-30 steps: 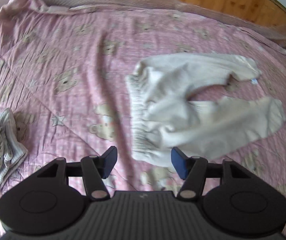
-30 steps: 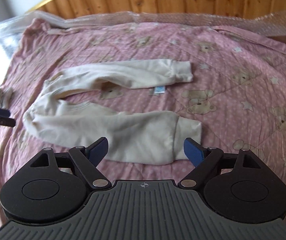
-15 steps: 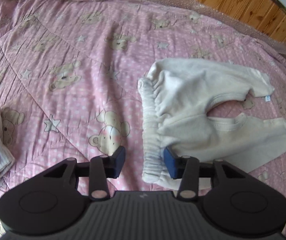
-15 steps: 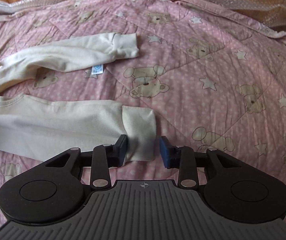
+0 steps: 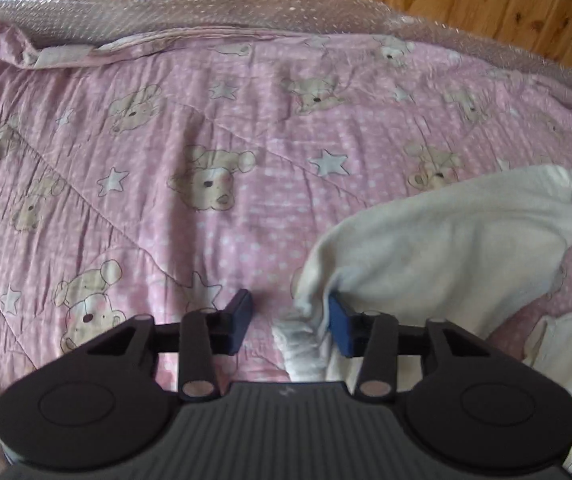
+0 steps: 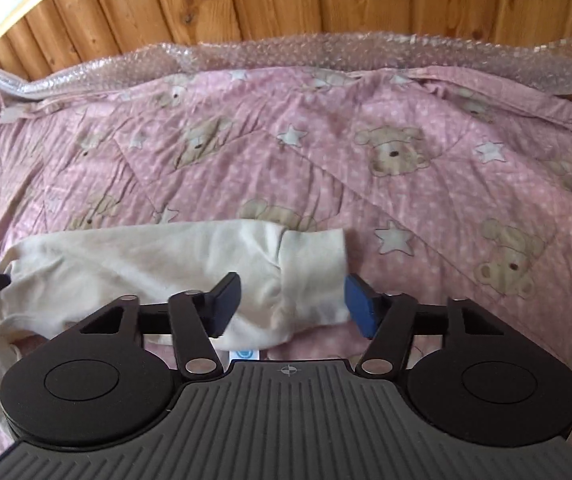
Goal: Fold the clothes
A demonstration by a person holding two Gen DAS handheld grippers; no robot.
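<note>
Setting: a bed under a pink blanket (image 5: 206, 140) printed with bears and stars; bubble wrap (image 5: 206, 8) along the far edge, a wooden wall (image 6: 326, 0) behind it.

Garment: cream trousers (image 5: 446, 248), lying toward the near side of the blanket, strung out between the two claws.

Waist end: the gathered waistband sits at the left gripper (image 5: 291, 322); from there the cloth rises in a soft fold and runs off toward the other claw.

Left gripper, claw: jaws have just been closing and stand partway in. The waistband is between them, up against one pad. Beside the other pad (image 5: 242, 316) a strip of bare blanket shows. Whether the cloth is truly pinched, I cannot tell.

Leg end: the ribbed cuff (image 6: 314, 276) of one leg fills the gap of the right gripper (image 6: 292, 304).

Right gripper, claw: jaws have just been closing, and now both pads press the cuff, one on each side. Clamped on the trousers.

Lay of the cloth: the gripped leg stretches flat and level from the cuff back to the waist. More cream cloth lies under it, with a small blue and white label (image 6: 245, 354) peeping out just below the cuff.

Pose: both claws tilt steeply down at the blanket.

Sharpness: slight blur in both views.
</note>
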